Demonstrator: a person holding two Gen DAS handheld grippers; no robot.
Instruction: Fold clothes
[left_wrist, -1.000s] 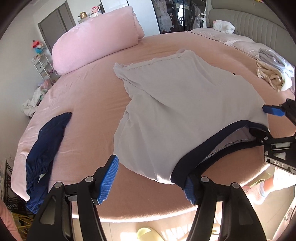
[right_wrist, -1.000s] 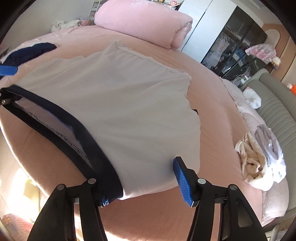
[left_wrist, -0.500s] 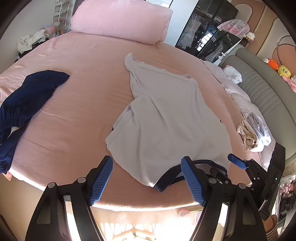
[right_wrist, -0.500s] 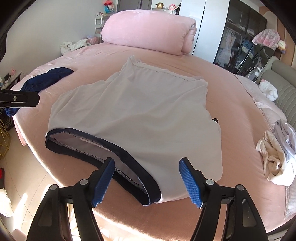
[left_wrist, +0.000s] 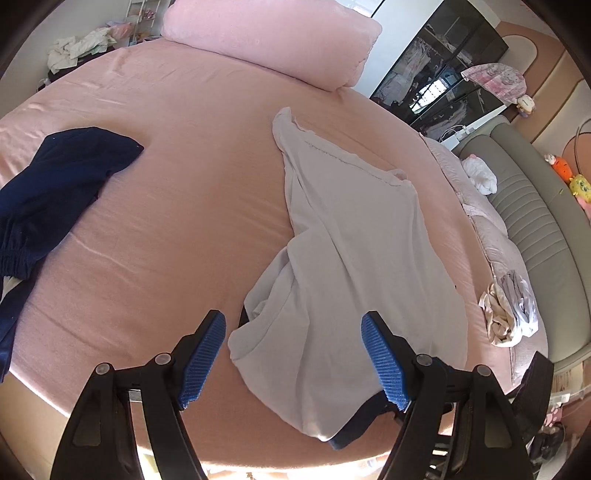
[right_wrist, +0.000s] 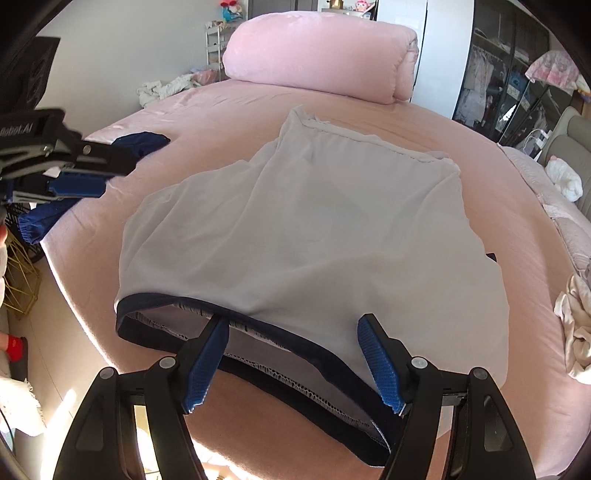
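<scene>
From the left wrist, the left hand-held gripper (left_wrist: 293, 354) spreads ribbed blue pads over soft, creased grey shorts (left_wrist: 354, 266) on the round pink bed (left_wrist: 177, 206); from the right wrist, the right hand-held gripper (right_wrist: 291, 358) gapes over their navy waistband (right_wrist: 258, 325), gripping nothing.

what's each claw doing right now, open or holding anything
Left claw: open, holding nothing, above the grey garment.
Right claw: open, holding nothing, over the garment's dark waistband.
</scene>
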